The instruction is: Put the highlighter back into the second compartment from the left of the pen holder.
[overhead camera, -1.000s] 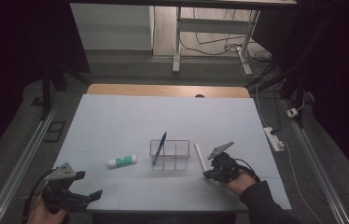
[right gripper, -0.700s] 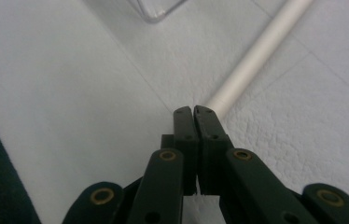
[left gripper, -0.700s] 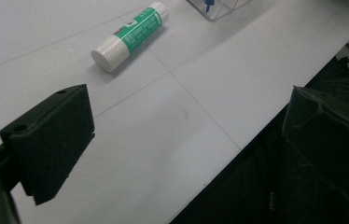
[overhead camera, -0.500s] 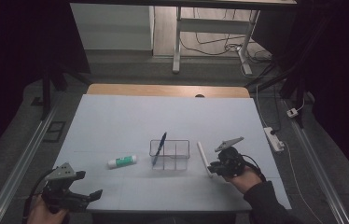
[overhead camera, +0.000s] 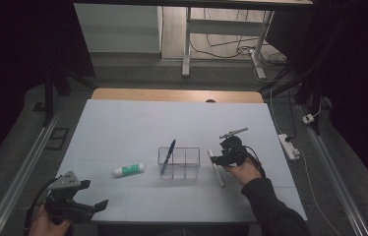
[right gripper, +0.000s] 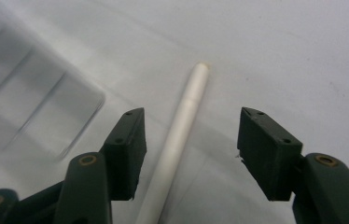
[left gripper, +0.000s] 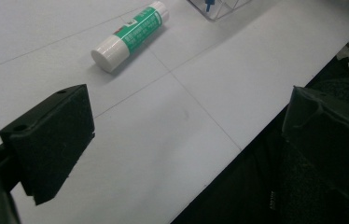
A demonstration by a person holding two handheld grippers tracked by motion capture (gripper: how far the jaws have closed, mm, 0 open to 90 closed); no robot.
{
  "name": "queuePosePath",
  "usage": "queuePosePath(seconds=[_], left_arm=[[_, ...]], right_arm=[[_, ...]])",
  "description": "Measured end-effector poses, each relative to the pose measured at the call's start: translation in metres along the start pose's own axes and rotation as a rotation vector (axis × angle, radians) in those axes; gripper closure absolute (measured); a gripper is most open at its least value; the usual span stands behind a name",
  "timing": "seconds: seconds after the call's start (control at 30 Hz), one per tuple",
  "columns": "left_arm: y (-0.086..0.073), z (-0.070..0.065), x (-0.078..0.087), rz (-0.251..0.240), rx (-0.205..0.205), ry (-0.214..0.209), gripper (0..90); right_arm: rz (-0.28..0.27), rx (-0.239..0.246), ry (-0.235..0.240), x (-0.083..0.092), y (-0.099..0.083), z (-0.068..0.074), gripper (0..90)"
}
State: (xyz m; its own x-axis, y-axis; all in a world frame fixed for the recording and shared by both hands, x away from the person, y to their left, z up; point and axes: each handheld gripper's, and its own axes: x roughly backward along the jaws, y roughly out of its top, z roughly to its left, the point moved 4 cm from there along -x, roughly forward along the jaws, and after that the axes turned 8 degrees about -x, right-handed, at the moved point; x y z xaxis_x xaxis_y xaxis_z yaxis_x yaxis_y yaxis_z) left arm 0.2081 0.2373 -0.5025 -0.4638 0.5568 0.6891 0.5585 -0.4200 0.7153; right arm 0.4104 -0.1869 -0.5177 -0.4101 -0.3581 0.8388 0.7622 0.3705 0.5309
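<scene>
Here the right hand-held gripper (right gripper: 189, 154), jaws just opening, straddles the white pen (right gripper: 175, 154) beside the clear organiser (overhead camera: 179, 162).

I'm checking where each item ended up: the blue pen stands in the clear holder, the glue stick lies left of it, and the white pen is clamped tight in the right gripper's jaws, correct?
Not quite. The white pen is not clamped: the right gripper view shows it lying on the table between the right gripper's jaws, which have just been opening and stand clear of it. The blue pen in the clear holder and the glue stick to its left are right.
</scene>
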Motion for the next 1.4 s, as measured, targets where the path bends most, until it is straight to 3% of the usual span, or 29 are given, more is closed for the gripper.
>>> queuePosePath(seconds=[0.3,0.53,0.67,0.87,1.2,1.4], left_arm=[[0.0,0.0,0.0,0.0,-0.001,0.0,2.4],[0.0,0.0,0.0,0.0,-0.002,-0.001,2.4],[0.0,0.0,0.0,0.001,-0.002,-0.001,2.4],[0.0,0.0,0.0,-0.001,-0.003,-0.001,2.4],[0.0,0.0,0.001,-0.004,-0.004,-0.001,2.4],[0.0,0.0,0.001,-0.006,-0.005,-0.003,2.4]], right_arm=[[0.023,-0.052,-0.047,-0.023,0.015,0.003,62.3],[0.064,-0.042,-0.094,-0.034,0.016,0.007,68.9],[0.077,-0.036,-0.112,-0.037,0.017,0.01,77.5],[0.081,-0.033,-0.126,-0.036,0.018,0.011,78.7],[-0.029,-0.002,-0.052,-0.01,0.022,0.007,78.7],[-0.163,0.038,-0.001,0.018,0.03,0.012,78.7]])
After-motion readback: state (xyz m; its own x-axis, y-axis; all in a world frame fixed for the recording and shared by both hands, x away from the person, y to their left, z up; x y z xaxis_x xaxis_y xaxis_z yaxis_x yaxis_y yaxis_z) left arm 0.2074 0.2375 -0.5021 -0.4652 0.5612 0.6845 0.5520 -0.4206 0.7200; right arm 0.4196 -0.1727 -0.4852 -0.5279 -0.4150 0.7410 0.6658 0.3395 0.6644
